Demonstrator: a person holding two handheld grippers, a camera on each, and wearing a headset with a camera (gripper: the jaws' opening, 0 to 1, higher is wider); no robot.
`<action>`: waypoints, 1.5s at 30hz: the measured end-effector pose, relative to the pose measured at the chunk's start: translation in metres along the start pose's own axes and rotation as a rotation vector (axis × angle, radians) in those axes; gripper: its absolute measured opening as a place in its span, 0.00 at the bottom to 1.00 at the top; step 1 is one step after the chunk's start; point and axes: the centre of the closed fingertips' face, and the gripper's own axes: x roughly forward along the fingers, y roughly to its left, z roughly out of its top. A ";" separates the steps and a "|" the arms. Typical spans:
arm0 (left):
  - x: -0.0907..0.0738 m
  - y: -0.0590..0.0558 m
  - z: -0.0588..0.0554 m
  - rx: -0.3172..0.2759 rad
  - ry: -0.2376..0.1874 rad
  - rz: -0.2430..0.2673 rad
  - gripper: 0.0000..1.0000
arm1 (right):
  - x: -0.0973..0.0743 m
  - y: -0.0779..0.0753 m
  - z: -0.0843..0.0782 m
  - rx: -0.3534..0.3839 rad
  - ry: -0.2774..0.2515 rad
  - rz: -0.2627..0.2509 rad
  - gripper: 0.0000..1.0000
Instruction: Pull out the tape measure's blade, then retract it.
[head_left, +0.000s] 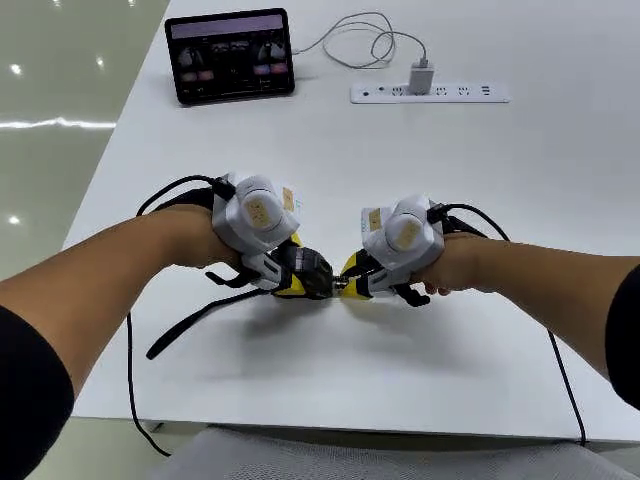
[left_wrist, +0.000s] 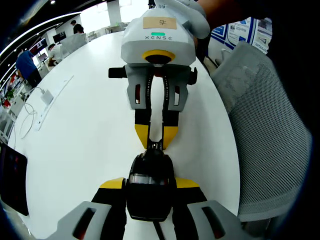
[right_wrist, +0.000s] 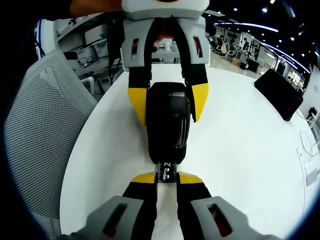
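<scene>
A black tape measure (head_left: 312, 271) is held just above the white table (head_left: 500, 200) near its front edge. My left gripper (head_left: 296, 273) is shut on its case, yellow fingertips (left_wrist: 113, 183) pressing both sides of the tape measure (left_wrist: 150, 187). My right gripper (head_left: 347, 279) faces it from the right, almost touching, and is shut on the end of the blade (right_wrist: 166, 171). Only a very short piece of blade with black numbers shows between the case (right_wrist: 168, 120) and my right fingertips (right_wrist: 144, 178). In the left gripper view the right gripper (left_wrist: 155, 136) pinches the blade hook.
A dark tablet (head_left: 231, 55) stands at the back left. A white power strip (head_left: 428, 93) with a charger and a looped cable lies at the back. Black cables (head_left: 190, 318) trail from the grippers. A grey mesh chair (left_wrist: 265, 140) sits at the table's near edge.
</scene>
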 end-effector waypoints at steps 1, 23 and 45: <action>0.000 0.000 0.000 0.000 0.000 0.000 0.31 | 0.000 0.000 0.000 -0.001 0.000 -0.001 0.10; -0.002 -0.001 -0.001 -0.004 -0.007 0.020 0.31 | 0.007 -0.002 0.007 0.050 -0.027 0.002 0.10; -0.004 -0.003 0.000 0.001 -0.021 0.019 0.31 | -0.001 -0.001 -0.006 0.045 -0.002 -0.019 0.11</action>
